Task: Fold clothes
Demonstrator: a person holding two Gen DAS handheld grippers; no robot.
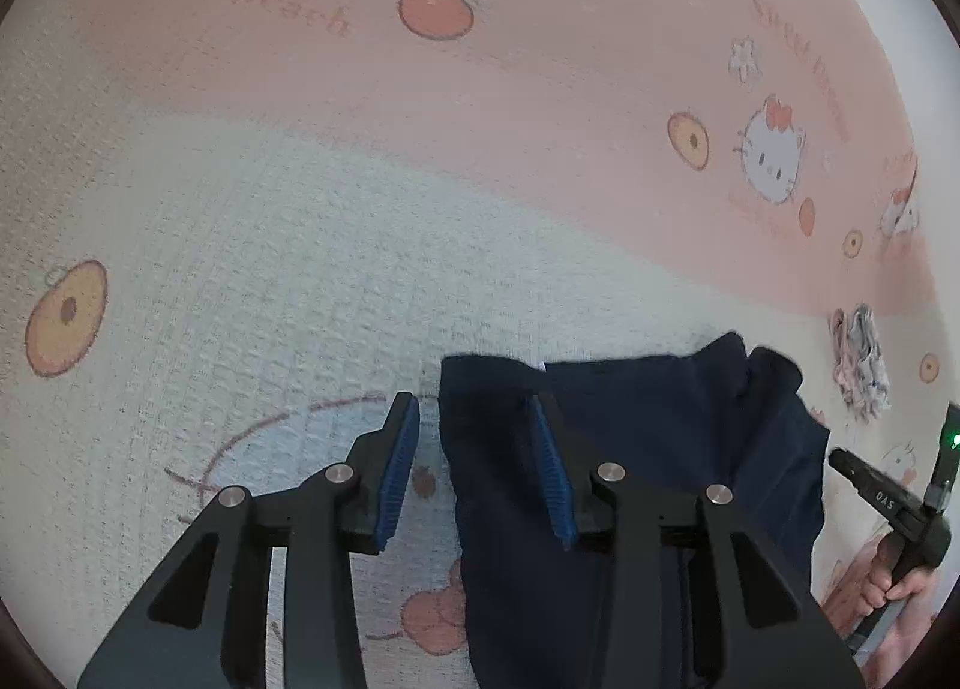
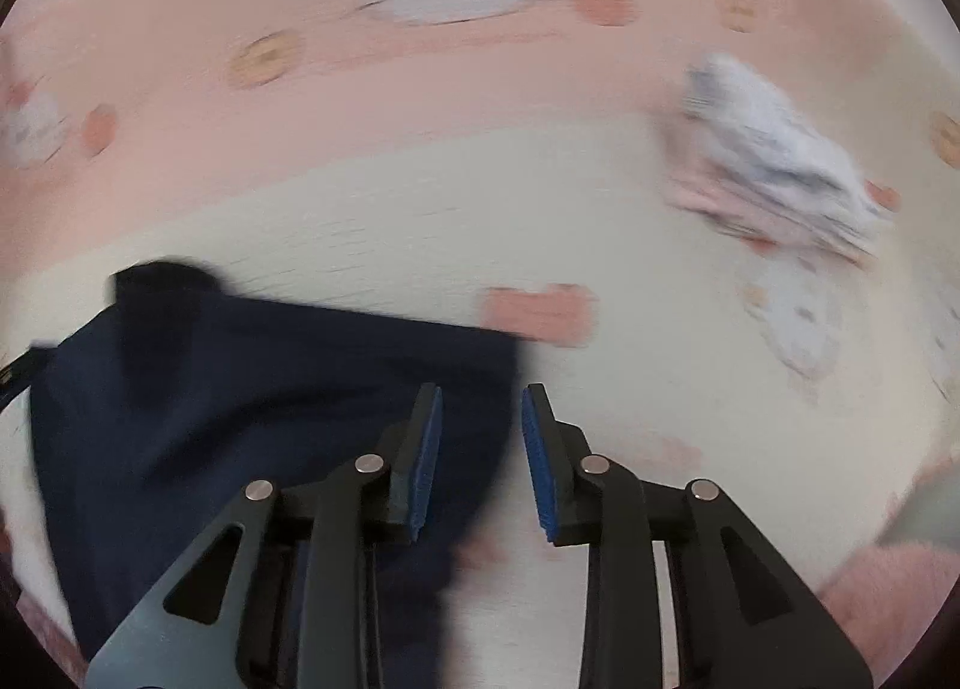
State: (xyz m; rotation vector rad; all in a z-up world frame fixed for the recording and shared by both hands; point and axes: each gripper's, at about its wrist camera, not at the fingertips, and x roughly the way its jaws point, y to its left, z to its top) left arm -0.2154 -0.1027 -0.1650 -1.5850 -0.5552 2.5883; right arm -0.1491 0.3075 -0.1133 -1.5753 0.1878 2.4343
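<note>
A dark navy garment [image 1: 660, 437] lies on a pink and cream printed sheet [image 1: 300, 221]. My left gripper [image 1: 471, 401] points down at the garment's left edge. Its blue pads [image 1: 399, 467] stand apart, and the cloth edge lies loose between them. In the blurred right wrist view the navy garment [image 2: 240, 389] fills the lower left. My right gripper [image 2: 482, 389] hangs open over the garment's right edge, with no cloth pinched. At the far right of the left wrist view a hand [image 1: 894, 587] holds the other gripper's black handle [image 1: 888, 503].
A small pile of pale folded clothes [image 2: 780, 161] sits on the sheet to the right; it shows in the left wrist view as the pale clothes [image 1: 858, 359]. A pink fuzzy fabric [image 2: 888, 599] lies at the lower right. The sheet [image 2: 420, 221] stretches ahead of both grippers.
</note>
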